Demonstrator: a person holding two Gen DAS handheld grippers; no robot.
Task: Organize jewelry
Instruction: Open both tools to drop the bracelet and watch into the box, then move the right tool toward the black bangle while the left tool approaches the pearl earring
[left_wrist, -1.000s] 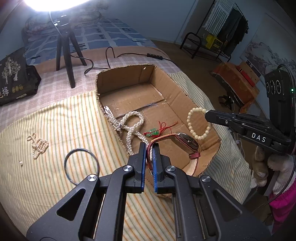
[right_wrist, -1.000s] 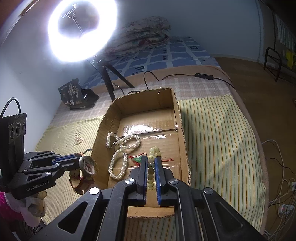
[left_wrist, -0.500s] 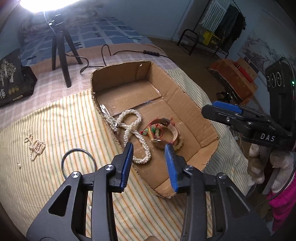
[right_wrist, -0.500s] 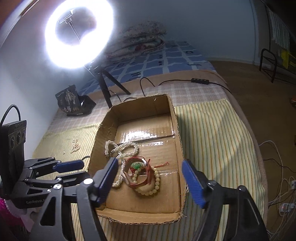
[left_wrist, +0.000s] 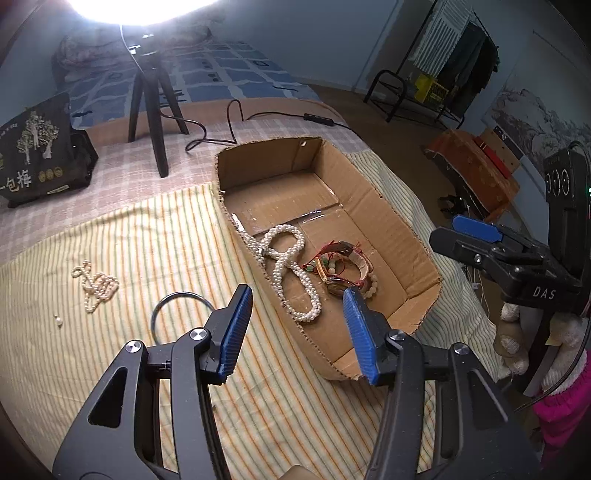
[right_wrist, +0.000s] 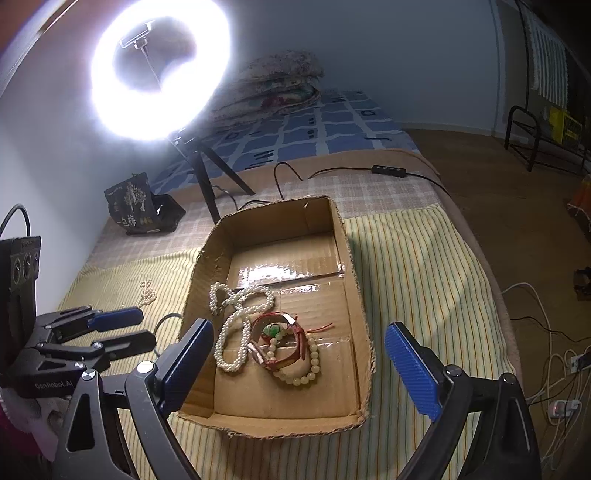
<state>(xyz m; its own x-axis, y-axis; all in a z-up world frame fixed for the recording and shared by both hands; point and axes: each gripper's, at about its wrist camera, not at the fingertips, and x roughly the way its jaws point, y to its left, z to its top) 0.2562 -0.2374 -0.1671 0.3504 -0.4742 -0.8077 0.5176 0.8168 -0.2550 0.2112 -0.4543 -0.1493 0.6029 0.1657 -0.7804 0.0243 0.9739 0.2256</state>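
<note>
An open cardboard box (left_wrist: 413, 236) (right_wrist: 356, 295) lies on a striped cloth. Inside lie a long pearl necklace (left_wrist: 291, 266) (right_wrist: 231, 325), a red-strapped watch (left_wrist: 347, 264) (right_wrist: 291, 350), a pale bead bracelet (right_wrist: 310, 365) (left_wrist: 371, 284) and a green charm on red cord (right_wrist: 273, 329). A small pearl string (left_wrist: 96, 285) (right_wrist: 147, 291) and a thin metal bangle (left_wrist: 173, 314) (right_wrist: 166, 320) lie on the cloth left of the box. My left gripper (left_wrist: 297, 332) (right_wrist: 122, 328) is open and empty over the box's near left edge. My right gripper (right_wrist: 299, 365) (left_wrist: 476, 240) is open and empty above the box's near end.
A ring light on a black tripod (left_wrist: 151, 103) (right_wrist: 207, 177) stands behind the box, with its cable (left_wrist: 236, 122) trailing across the bed. A black printed pouch (left_wrist: 37, 155) (right_wrist: 138, 206) lies at the back left. The bed edge drops to the floor on the right (right_wrist: 491, 280).
Both grippers opened and pulled back. The watch left the left gripper and the bead bracelet left the right gripper; both now lie in the box.
</note>
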